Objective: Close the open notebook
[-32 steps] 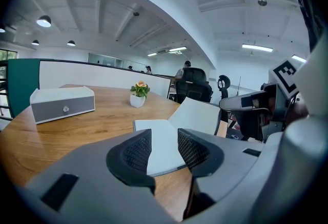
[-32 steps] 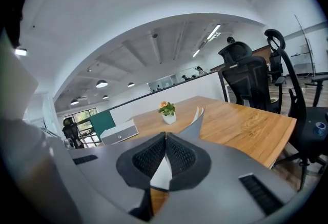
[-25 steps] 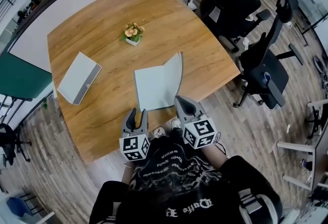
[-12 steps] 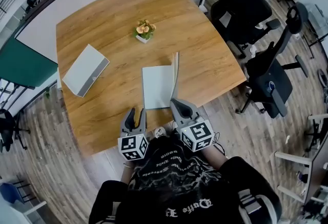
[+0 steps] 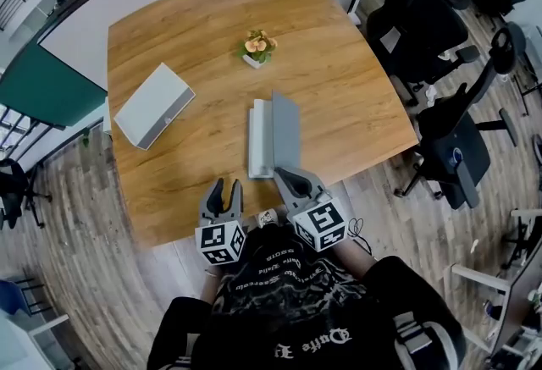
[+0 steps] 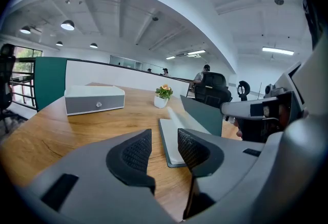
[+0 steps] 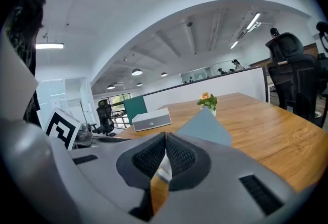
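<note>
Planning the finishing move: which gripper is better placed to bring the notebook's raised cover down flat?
Right. The right gripper, jaws shut, sits at the near edge of the raised cover. The left gripper hangs open, short of the notebook and touching nothing.

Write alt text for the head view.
A grey-covered notebook lies half closed on a wooden table, its cover raised upright, the right gripper shut on the cover's near corner. The left gripper hovers open and empty beside it; a grey-and-white box and small potted flowers sit farther off.
</note>
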`<state>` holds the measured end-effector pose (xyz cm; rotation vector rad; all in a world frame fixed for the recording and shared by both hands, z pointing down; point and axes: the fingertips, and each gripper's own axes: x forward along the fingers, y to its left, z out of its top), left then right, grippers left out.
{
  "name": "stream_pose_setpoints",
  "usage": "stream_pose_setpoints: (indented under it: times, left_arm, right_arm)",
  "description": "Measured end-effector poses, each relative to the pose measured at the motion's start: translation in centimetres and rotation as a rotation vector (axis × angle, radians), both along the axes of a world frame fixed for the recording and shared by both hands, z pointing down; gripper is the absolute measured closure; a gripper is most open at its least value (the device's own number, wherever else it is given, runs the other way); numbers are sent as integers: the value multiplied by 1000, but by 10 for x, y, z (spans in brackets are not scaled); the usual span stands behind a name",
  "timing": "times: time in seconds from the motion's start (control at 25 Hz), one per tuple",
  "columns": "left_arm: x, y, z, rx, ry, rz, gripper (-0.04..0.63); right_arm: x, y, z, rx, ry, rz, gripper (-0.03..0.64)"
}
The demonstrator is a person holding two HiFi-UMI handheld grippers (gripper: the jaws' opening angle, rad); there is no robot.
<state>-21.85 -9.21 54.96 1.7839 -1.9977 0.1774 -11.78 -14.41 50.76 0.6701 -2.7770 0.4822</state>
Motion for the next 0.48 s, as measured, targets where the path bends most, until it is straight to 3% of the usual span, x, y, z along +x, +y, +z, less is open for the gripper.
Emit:
stream_pose_setpoints:
  times: [0.48]
  left_arm:
    - [-16,11,1,-14,-7,-73,414]
  right_arm:
    - [-34,10,27,-44,70,-145,604]
